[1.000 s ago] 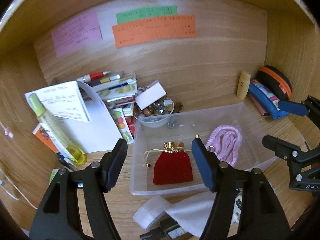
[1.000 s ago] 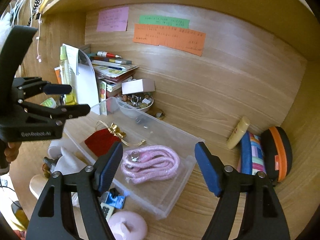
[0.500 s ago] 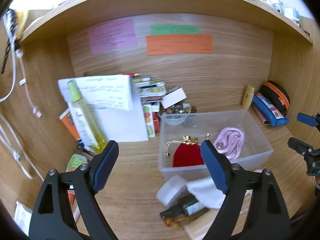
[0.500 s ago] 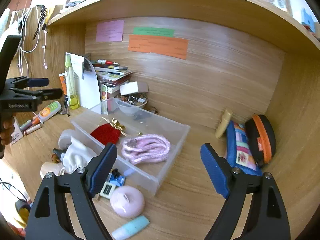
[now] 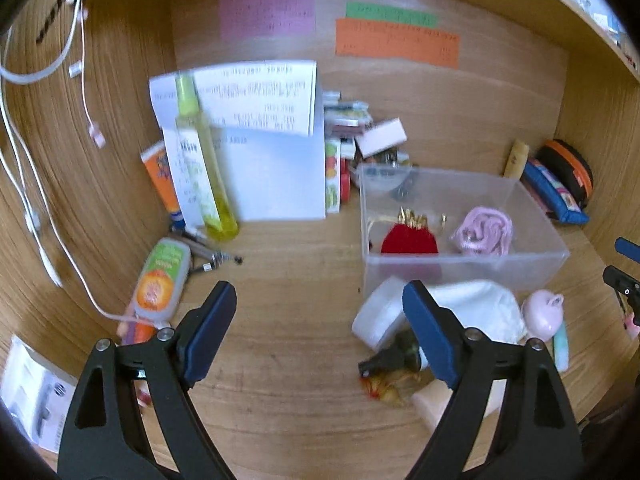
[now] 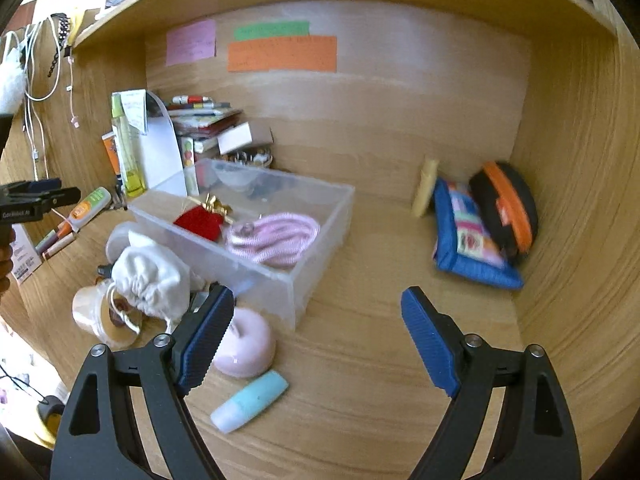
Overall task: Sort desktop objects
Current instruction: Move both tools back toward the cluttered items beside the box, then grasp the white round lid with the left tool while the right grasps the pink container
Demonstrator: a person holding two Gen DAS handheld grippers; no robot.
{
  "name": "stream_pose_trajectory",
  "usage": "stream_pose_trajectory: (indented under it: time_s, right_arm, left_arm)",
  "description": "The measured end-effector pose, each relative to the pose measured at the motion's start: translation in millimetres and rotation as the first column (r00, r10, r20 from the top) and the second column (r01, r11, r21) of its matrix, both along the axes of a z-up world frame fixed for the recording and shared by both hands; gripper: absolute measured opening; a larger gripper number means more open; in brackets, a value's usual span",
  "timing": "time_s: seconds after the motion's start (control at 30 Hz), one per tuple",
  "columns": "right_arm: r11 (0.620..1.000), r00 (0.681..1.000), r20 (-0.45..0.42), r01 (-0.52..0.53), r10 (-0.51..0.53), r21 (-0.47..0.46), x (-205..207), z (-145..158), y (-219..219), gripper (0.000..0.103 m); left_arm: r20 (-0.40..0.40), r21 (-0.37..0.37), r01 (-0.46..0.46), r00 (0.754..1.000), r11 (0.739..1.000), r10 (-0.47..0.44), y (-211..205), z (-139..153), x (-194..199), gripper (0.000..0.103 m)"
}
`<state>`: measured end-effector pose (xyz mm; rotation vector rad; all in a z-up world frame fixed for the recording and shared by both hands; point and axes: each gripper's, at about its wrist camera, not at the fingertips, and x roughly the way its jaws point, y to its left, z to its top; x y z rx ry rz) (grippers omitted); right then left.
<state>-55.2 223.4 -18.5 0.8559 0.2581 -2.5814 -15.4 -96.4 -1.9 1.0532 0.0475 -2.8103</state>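
A clear plastic bin (image 6: 316, 216) sits on the wooden table (image 6: 380, 344), holding a red velvet pouch (image 6: 199, 220) with a gold top on its left and a coiled pink cord (image 6: 276, 236) on its right. Just near of the bin lie a white drawstring bag (image 6: 148, 276), a round white container (image 5: 378, 314), a pink dome-shaped case (image 6: 246, 344) and a pale blue tube (image 6: 250, 400) lying on its side. Left of the bin, an orange-and-green tube (image 5: 160, 280) lies flat, and a tall yellow-green bottle (image 5: 202, 160) stands upright.
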Motion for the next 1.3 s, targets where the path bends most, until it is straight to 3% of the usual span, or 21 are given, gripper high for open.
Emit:
stream_pose_trajectory:
  time_s: [0.37,0.63,0.93,1.07,1.2,1.3]
  right_arm:
    - [0.998,0.986,0.155,-0.056,0.056,-0.005,2,-47,-22,0.084]
    - [0.995,0.967,0.236,-0.094,0.094,-0.010,-2,-69,-38,0.084]
    - [0.992,0.966,0.230,-0.128,0.121,0.016,-13,-76,-55,0.083]
    - [0.990,0.965,0.228,-0.141,0.131,0.031,-20,-77,-57,0.080]
    - [0.988,0.958,0.249,-0.151,0.144,0.009,-27,-79,-53,0.061]
    - [0.988,0.954,0.260,-0.154,0.153,-0.015,-29,-80,-52,0.061]
  left_arm:
    - [0.129,0.100,0.065,0.989,0.993,-0.078,6,-55,-11,0.086]
    - [0.149,0.135,0.083,0.983,0.987,-0.103,6,-65,-28,0.086]
    - [0.151,0.140,0.103,0.981,0.985,-0.124,6,-66,-48,0.085]
    - [0.162,0.149,0.113,0.977,0.982,-0.137,8,-68,-56,0.078]
    - [0.161,0.146,0.128,0.975,0.981,-0.152,12,-70,-61,0.074]
    - [0.161,0.138,0.135,0.975,0.981,-0.156,16,-71,-63,0.069]
